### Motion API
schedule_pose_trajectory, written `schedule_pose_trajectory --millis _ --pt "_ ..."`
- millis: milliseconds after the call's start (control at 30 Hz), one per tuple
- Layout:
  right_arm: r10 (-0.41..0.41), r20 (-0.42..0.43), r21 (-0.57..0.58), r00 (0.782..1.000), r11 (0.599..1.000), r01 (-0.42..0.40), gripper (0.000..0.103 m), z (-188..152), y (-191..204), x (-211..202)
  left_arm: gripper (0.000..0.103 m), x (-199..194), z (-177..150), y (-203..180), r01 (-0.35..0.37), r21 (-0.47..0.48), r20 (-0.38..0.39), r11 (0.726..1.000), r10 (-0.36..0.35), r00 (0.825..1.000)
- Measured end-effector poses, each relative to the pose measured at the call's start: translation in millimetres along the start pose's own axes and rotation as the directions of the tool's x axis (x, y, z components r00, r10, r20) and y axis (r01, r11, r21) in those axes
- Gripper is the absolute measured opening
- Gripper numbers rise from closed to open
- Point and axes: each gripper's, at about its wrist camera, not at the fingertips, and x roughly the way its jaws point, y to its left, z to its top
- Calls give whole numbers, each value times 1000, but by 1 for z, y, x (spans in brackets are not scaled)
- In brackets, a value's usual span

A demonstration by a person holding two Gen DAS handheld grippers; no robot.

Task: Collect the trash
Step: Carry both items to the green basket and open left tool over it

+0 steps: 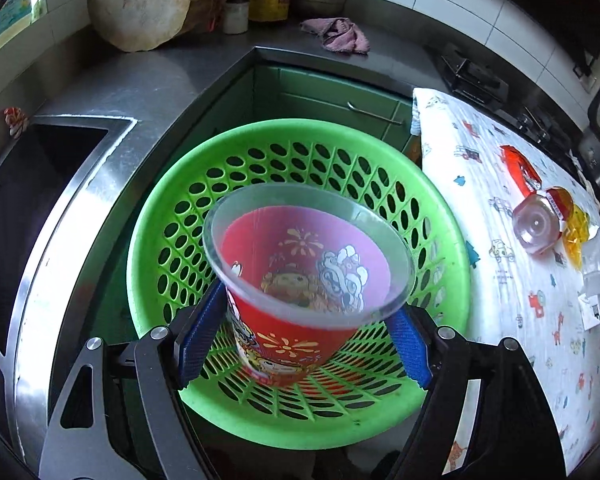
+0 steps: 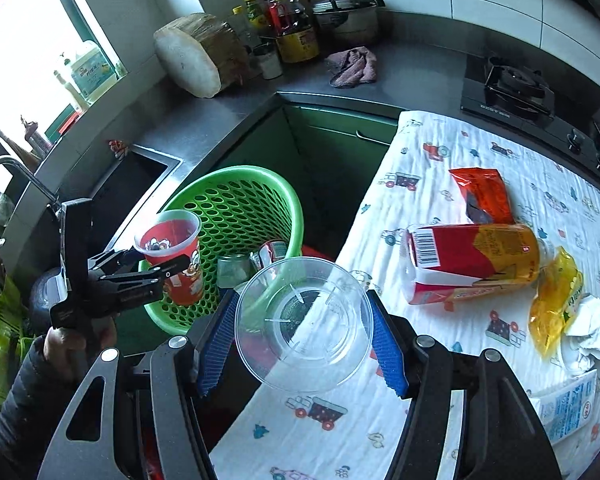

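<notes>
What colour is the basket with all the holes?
Bright green basket; the left wrist view shows it best.

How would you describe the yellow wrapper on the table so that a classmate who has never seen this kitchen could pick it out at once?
Start at the table with the white vehicle-print cloth, beside the green basket. Go past the big red-and-yellow bottle lying on its side to the cloth's far right. The yellow wrapper lies there against a crumpled white tissue; it alone is see-through yellow, unlike the orange-red packet.

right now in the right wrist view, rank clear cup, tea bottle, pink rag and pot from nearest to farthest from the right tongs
1. clear cup, held between the right tongs
2. tea bottle, lying on the cloth, right
3. pink rag, on the counter beyond
4. pot, back corner
</notes>
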Motion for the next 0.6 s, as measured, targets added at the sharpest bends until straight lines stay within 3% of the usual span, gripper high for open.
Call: schedule_pose_trajectory --millis 233,600 --pt "21 -18 -24 1000 999 -21 61 11 19 17 77 2 -7 19 -4 -34 -11 999 3 1000" --pt "44 -44 -56 998 997 -46 61 23 46 45 83 -25 -11 46 -22 -80 41 997 25 999"
